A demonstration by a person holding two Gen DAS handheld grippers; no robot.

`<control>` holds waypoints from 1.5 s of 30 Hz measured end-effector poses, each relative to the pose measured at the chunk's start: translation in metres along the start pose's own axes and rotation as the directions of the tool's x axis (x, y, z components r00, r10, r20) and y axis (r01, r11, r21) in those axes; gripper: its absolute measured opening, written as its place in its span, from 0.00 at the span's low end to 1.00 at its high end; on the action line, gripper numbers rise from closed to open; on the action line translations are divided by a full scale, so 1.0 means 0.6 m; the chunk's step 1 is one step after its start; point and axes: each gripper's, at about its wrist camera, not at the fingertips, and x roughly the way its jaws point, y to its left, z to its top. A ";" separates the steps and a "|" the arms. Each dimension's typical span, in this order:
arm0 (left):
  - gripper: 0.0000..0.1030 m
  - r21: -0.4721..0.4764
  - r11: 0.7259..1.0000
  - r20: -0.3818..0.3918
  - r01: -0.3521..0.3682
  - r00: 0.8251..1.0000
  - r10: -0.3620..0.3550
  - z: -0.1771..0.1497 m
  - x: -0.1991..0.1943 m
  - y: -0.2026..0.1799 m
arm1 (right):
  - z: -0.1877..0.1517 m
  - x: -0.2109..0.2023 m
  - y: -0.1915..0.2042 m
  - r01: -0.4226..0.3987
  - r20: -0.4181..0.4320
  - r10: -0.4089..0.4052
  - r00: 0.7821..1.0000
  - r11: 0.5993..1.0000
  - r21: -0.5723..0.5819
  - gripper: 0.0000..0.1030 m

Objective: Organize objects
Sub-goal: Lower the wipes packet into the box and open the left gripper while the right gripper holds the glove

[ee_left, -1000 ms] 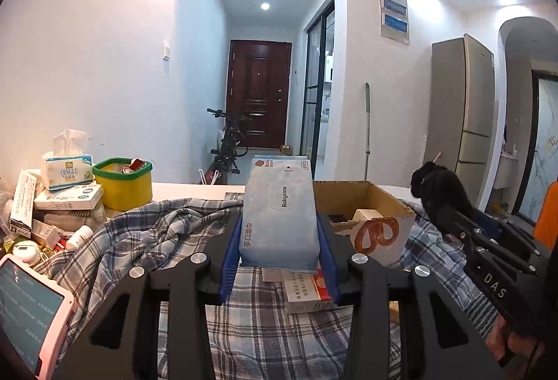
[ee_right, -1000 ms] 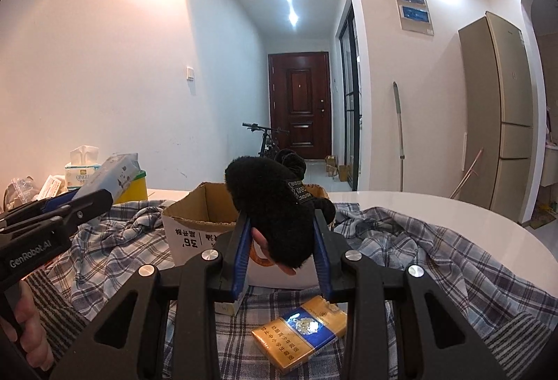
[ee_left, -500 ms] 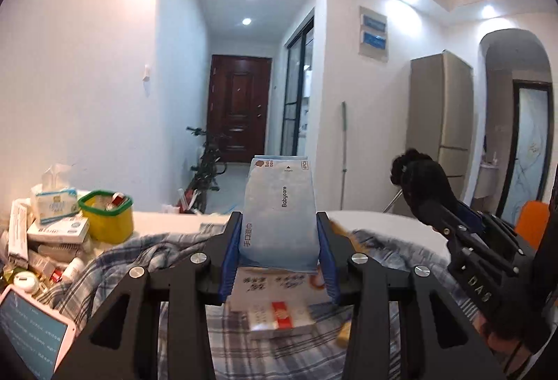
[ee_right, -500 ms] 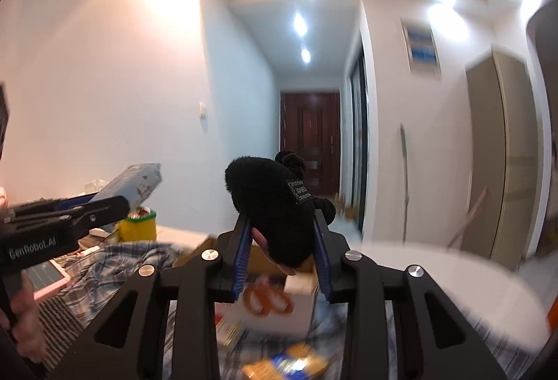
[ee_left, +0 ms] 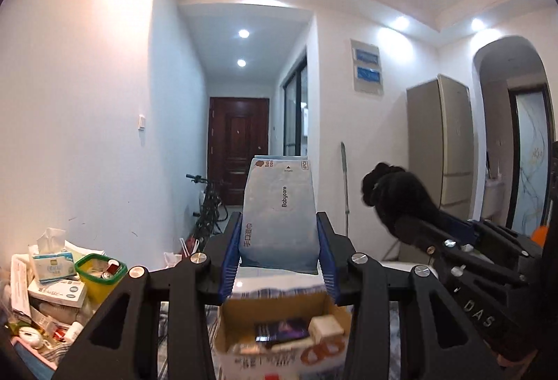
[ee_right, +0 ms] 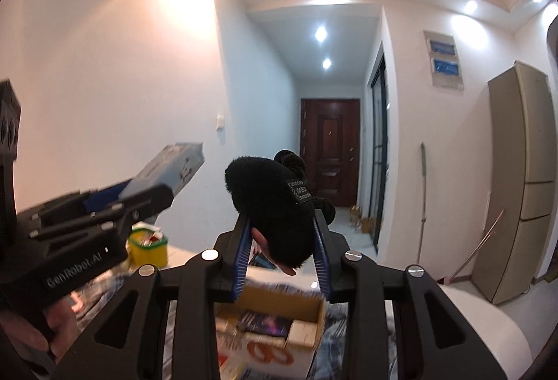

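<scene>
Left tool [ee_left: 279, 254] clamping wipes pack [ee_left: 279, 223] — above open cardboard box [ee_left: 279, 338], right tool [ee_left: 411, 226] beside

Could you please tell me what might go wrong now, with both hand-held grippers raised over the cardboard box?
1. The wet wipes pack stands tall above the left hand-held gripper, clamped only near its bottom; being soft, it could bend or slip out.
2. The black knit glove in the right hand-held gripper is soft and may snag on release.
3. The cardboard box already holds several items, so dropped things could land askew.
</scene>
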 end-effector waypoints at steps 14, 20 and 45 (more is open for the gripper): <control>0.41 0.018 0.999 -0.038 -0.051 0.998 0.052 -0.066 0.067 0.041 | -0.048 0.061 0.014 0.021 0.000 -0.021 1.000 0.999 0.042 0.31; 0.41 -0.012 0.998 -0.080 -0.059 0.995 0.058 -0.084 0.089 0.064 | -0.086 0.087 -0.002 0.050 -0.036 -0.049 0.998 0.998 0.029 0.31; 0.41 0.027 0.997 -0.288 -0.076 0.954 0.080 -0.168 0.192 0.077 | -0.092 0.130 -0.020 0.037 -0.097 -0.038 0.995 0.999 -0.018 0.31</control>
